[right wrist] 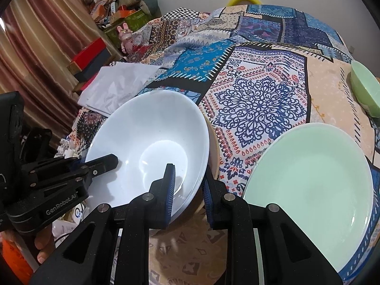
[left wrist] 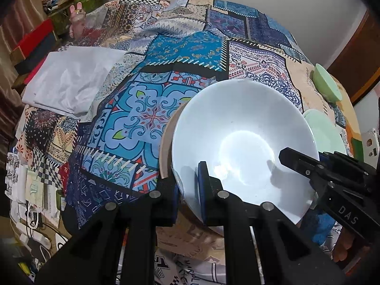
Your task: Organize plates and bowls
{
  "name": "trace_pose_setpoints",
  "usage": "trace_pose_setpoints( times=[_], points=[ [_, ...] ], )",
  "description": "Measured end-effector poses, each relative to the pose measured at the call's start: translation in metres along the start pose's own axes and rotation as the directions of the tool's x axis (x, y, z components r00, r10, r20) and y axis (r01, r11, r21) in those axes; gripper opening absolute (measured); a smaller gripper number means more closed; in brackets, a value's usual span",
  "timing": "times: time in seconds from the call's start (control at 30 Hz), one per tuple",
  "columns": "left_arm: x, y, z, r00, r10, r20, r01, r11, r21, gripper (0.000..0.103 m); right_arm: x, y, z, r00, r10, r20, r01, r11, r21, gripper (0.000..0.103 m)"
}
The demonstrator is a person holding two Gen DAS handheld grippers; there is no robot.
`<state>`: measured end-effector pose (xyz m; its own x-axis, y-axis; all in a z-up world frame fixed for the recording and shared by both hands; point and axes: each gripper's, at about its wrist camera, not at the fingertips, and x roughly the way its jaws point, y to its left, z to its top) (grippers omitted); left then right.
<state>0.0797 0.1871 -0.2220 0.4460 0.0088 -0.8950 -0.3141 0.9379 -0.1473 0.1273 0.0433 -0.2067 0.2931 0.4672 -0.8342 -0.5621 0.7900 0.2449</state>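
A white bowl (left wrist: 242, 147) (right wrist: 152, 147) is held tilted above the patchwork cloth, over a beige plate (left wrist: 166, 147) (right wrist: 215, 156) of which only the edge shows. My left gripper (left wrist: 188, 190) is shut on the bowl's near rim. My right gripper (right wrist: 188, 185) straddles the bowl's other rim, one finger (right wrist: 169, 185) inside and one outside; it also shows in the left wrist view (left wrist: 299, 163). A pale green plate (right wrist: 308, 187) (left wrist: 325, 130) lies to the right. A green bowl (right wrist: 364, 90) (left wrist: 326, 85) sits farther back right.
A folded white cloth (left wrist: 71, 83) (right wrist: 116, 85) lies at the left of the table. Boxes and clutter (right wrist: 106, 23) stand by the curtain at back left. Papers and cables (left wrist: 28, 201) lie off the left edge.
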Motion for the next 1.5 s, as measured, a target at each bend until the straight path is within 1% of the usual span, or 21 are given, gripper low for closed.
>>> trace_pose_setpoints(
  times=[0.07,0.2,0.3,0.4,0.47,0.57,0.67,0.7,0.73,0.77,0.87,0.93,0.97,1.1,1.2,1.27,1.33,1.43,1.5],
  points=[
    [0.003,0.0,0.002,1.0,-0.002,-0.008,0.002,1.0,-0.004,0.014,-0.002,-0.001,0.0,1.0,0.008,0.001,-0.008,1.0,0.001,0.023],
    [0.005,-0.004,0.006,1.0,0.02,-0.007,-0.02,1.0,-0.002,0.015,-0.004,0.0,-0.001,1.0,0.007,0.003,-0.007,1.0,-0.011,0.024],
    [0.007,-0.006,0.008,0.999,0.035,-0.01,-0.035,0.999,0.004,0.017,-0.007,-0.002,-0.002,1.0,0.013,0.008,-0.013,1.0,0.003,0.025],
    [0.009,-0.011,0.008,0.997,0.07,-0.011,-0.07,0.997,0.027,0.018,-0.016,-0.005,-0.004,0.999,-0.018,0.039,0.018,1.0,0.001,0.028],
    [0.006,-0.013,0.008,0.997,0.073,0.005,-0.073,0.997,0.032,0.018,-0.021,-0.009,-0.004,0.999,0.004,0.045,-0.004,1.0,0.006,0.028],
    [-0.001,-0.013,0.011,0.997,0.082,0.013,-0.082,0.996,0.026,0.02,-0.029,-0.013,-0.004,0.998,0.001,0.062,-0.001,1.0,0.004,0.028],
    [-0.006,-0.012,0.012,0.996,0.092,0.017,-0.092,0.996,0.019,0.024,-0.039,-0.015,-0.003,0.996,0.004,0.085,-0.005,1.0,0.003,0.029],
    [-0.009,-0.012,0.013,0.995,0.099,0.023,-0.1,0.995,0.018,0.027,-0.043,-0.016,-0.003,0.996,0.005,0.094,-0.005,1.0,0.004,0.03],
    [-0.013,-0.012,0.013,0.994,0.108,0.034,-0.109,0.994,0.02,0.031,-0.046,-0.018,-0.004,0.995,0.003,0.101,-0.003,1.0,0.003,0.031],
    [-0.017,-0.014,0.013,0.992,0.112,0.049,-0.114,0.993,0.024,0.033,-0.05,-0.02,-0.003,0.994,0.0,0.109,0.0,1.0,0.003,0.034],
    [-0.033,-0.022,0.015,0.989,0.114,0.094,-0.119,0.992,0.044,0.043,-0.063,-0.028,-0.002,0.99,-0.017,0.141,0.017,1.0,0.004,0.04],
    [-0.044,-0.029,0.017,0.986,0.109,0.122,-0.117,0.991,0.058,0.053,-0.07,-0.035,-0.001,0.987,-0.027,0.159,0.026,1.0,0.009,0.046],
    [-0.05,-0.034,0.018,0.985,0.104,0.137,-0.113,0.991,0.065,0.054,-0.076,-0.039,-0.001,0.985,-0.035,0.172,0.032,0.999,0.017,0.048],
    [-0.068,-0.057,0.025,0.98,0.066,0.19,-0.085,0.992,0.092,0.064,-0.094,-0.058,0.002,0.976,-0.069,0.206,0.063,0.997,0.037,0.051],
    [-0.079,-0.075,0.03,0.975,0.03,0.221,-0.057,0.992,0.115,0.073,-0.11,-0.073,0.005,0.965,-0.101,0.241,0.09,0.994,0.055,0.056],
    [-0.084,-0.088,0.034,0.972,0.005,0.235,-0.036,0.991,0.13,0.076,-0.122,-0.084,0.007,0.957,-0.122,0.263,0.108,0.992,0.068,0.059],
    [-0.088,-0.102,0.038,0.968,-0.021,0.248,-0.016,0.989,0.144,0.084,-0.132,-0.094,0.008,0.95,-0.138,0.279,0.12,0.99,0.08,0.062],
    [-0.09,-0.119,0.046,0.962,-0.056,0.267,0.013,0.987,0.16,0.087,-0.148,-0.111,0.01,0.936,-0.17,0.309,0.146,0.984,0.1,0.067],
    [-0.09,-0.132,0.054,0.96,-0.08,0.27,0.034,0.985,0.172,0.087,-0.157,-0.122,0.011,0.926,-0.194,0.323,0.166,0.98,0.112,0.068]
  ],
)
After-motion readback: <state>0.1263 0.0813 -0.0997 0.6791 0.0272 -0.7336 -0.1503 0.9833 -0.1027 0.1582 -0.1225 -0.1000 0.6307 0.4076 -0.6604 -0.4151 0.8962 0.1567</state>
